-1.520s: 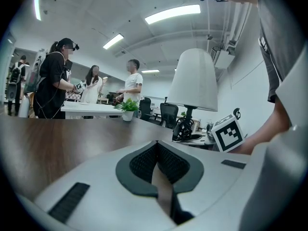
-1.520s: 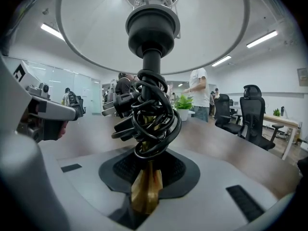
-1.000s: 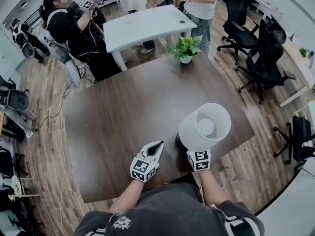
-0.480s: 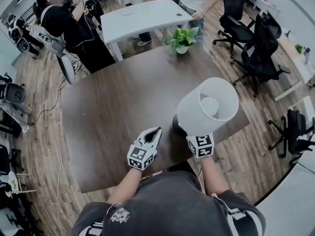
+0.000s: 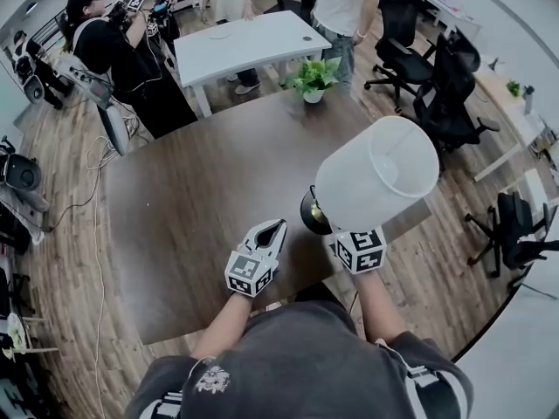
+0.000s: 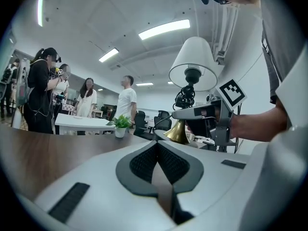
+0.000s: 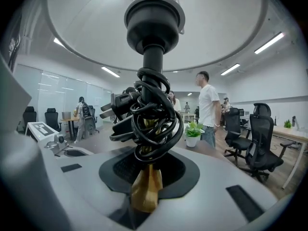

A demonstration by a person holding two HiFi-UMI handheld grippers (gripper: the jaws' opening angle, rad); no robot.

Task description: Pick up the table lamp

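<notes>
The table lamp has a white drum shade (image 5: 376,173), a black socket, and a brass stem wound with a black cord (image 7: 144,119). It hangs tilted above the near right part of the dark wooden table (image 5: 201,190), its dark round base (image 5: 313,213) off the surface. My right gripper (image 5: 339,232) is shut on the brass stem (image 7: 146,189) just below the cord. In the left gripper view the shade (image 6: 193,64), brass foot (image 6: 178,133) and right gripper (image 6: 204,115) show to the right. My left gripper (image 5: 269,232) hovers beside the lamp, to its left, shut and holding nothing.
A potted plant (image 5: 312,78) stands at the table's far edge. Beyond it are a white table (image 5: 244,46) and standing people (image 5: 131,51). Black office chairs (image 5: 441,85) stand at the right. Cables and gear lie on the floor at the left (image 5: 22,177).
My right gripper has risen with the lamp, so the shade looms larger and the base has left the table. My left gripper has lifted slightly.
</notes>
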